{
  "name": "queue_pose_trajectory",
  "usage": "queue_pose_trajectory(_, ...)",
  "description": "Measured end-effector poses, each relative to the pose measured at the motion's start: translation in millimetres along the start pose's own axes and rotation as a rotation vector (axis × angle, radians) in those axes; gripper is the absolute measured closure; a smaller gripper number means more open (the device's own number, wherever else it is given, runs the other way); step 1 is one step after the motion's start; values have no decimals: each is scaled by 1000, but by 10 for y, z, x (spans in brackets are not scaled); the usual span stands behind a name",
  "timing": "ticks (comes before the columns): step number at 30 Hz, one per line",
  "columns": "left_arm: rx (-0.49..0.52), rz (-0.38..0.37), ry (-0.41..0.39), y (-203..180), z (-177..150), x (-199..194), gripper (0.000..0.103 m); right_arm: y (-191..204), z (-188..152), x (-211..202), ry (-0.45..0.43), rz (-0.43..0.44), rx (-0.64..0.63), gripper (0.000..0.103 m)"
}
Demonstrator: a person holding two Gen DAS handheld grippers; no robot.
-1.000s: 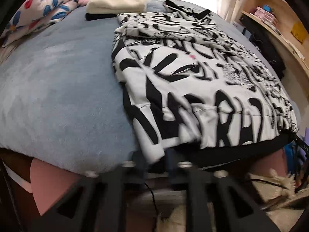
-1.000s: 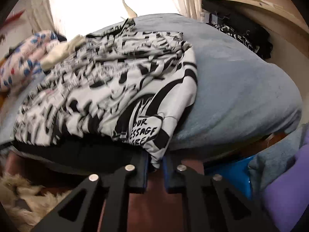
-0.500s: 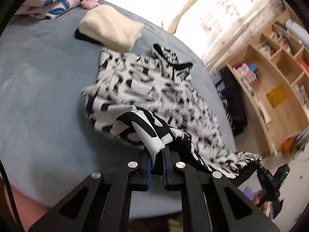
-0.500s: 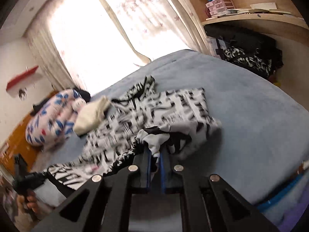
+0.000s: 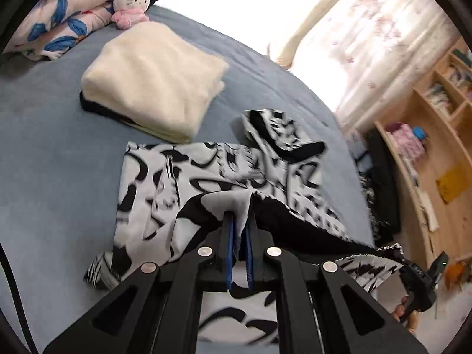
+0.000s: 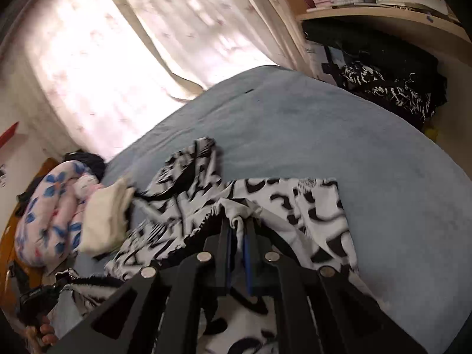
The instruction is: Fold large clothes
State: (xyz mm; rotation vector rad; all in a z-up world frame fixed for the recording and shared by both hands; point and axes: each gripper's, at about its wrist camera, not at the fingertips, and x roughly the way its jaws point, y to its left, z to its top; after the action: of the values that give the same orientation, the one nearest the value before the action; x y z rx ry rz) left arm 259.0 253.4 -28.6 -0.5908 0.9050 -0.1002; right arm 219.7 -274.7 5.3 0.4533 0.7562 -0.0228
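A large black-and-white printed garment [image 5: 206, 171] lies on the blue-grey bed [image 5: 53, 177]. My left gripper [image 5: 239, 221] is shut on its hem corner, lifted above the bed and carried over the garment's lower half. My right gripper [image 6: 237, 224] is shut on the other hem corner of the same garment [image 6: 309, 206], also raised. The black hem band stretches between the two grippers. The other gripper shows at the right edge of the left wrist view [image 5: 419, 283].
A folded cream garment [image 5: 153, 76] on a black one lies at the bed's far left. A floral quilt [image 5: 59, 20] and pink plush toy [image 5: 129, 3] sit beyond it. Wooden shelves [image 5: 427, 159] and dark clothes [image 6: 392, 88] stand at the right, curtains [image 6: 118, 44] behind.
Both grippers have lifted the garment's bottom hem from the near bed edge and carried it up and forward over the garment toward its collar end.
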Motion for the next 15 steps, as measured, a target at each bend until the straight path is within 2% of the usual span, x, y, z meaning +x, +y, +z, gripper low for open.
queue_pose_trajectory(4,4,83,32,56,282,616,101,59,193,685,49,-67,3,97)
queue_pose_trajectory(9,-75,134,76,282,544,1324,101,27,256,1424,134,-125,27,97)
queue_pose_trajectory(11,-89,148,87,361,580,1518,100,-5,233,1600,170,-132,41,97)
queue_pose_trajectory(14,-69,142,81,404,633,1654,93,-84,245,1809,227,-134,65,89)
queue_pose_trajectory(15,-47,141,76,387,657,1655,84,-106,271,1827,224,-123,60,86)
